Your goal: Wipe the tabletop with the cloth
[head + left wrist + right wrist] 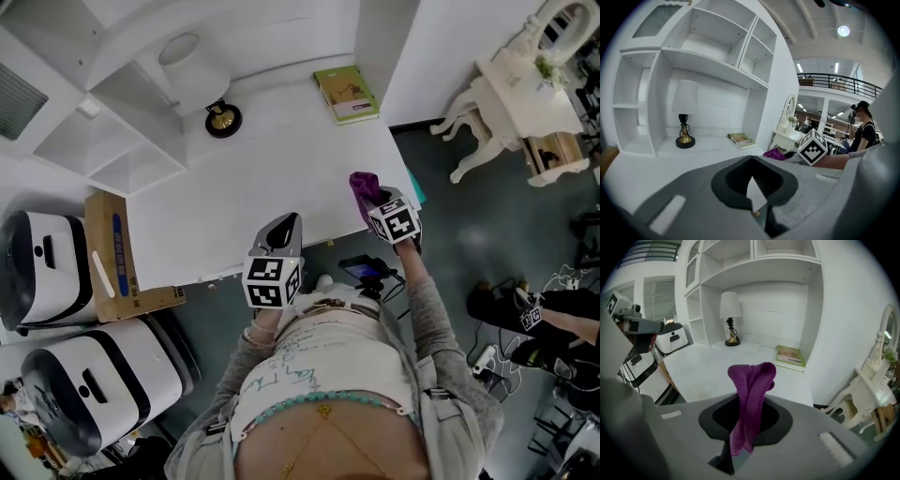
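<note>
Head view: right gripper (373, 202) clamps the purple cloth (363, 185) at the edge of the white tabletop (272, 159); left gripper (285, 223) is closed and empty; lamp (223, 119) and book (346, 94) sit beyond.

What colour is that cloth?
The cloth is purple, clearest in the right gripper view.

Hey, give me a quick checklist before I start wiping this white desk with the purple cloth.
1. Cloth clamped in the right gripper: ok.
2. Cloth touching the tabletop: cannot tell; it is near the front right edge.
3. Left gripper empty, jaws together, at the desk's front edge: ok.
4. Front and middle of the tabletop bare for wiping: ok.
5. Back strip free: not ok; the lamp and the book sit there.
</note>
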Demonstrator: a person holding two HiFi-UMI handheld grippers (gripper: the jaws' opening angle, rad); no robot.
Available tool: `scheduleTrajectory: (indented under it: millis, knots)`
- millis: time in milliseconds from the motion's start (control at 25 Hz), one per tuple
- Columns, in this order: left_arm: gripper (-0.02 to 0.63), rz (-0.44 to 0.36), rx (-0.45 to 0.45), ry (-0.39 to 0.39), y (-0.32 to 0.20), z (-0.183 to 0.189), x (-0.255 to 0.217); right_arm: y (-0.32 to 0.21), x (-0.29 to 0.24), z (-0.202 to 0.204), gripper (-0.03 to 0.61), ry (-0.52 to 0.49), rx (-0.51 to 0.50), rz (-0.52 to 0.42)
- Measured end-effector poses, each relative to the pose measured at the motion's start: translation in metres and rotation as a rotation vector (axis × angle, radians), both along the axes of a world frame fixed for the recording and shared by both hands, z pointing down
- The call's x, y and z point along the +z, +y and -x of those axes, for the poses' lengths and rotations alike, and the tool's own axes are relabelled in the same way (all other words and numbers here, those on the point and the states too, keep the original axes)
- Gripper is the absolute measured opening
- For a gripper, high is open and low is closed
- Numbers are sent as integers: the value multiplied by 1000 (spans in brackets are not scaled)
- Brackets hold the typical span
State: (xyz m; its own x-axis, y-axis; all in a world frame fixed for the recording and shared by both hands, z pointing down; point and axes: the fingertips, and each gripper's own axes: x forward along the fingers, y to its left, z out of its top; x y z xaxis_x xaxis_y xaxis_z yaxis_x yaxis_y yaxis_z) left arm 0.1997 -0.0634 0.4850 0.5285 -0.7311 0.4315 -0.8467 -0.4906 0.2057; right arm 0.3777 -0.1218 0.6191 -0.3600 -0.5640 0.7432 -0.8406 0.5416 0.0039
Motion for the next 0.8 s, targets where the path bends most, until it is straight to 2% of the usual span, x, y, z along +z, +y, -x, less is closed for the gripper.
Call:
scheduleTrajectory:
  millis: [800]
  knots:
    - [0, -81, -116, 19, -9, 96, -33, 11, -109, 184, 84, -145, -232, -183]
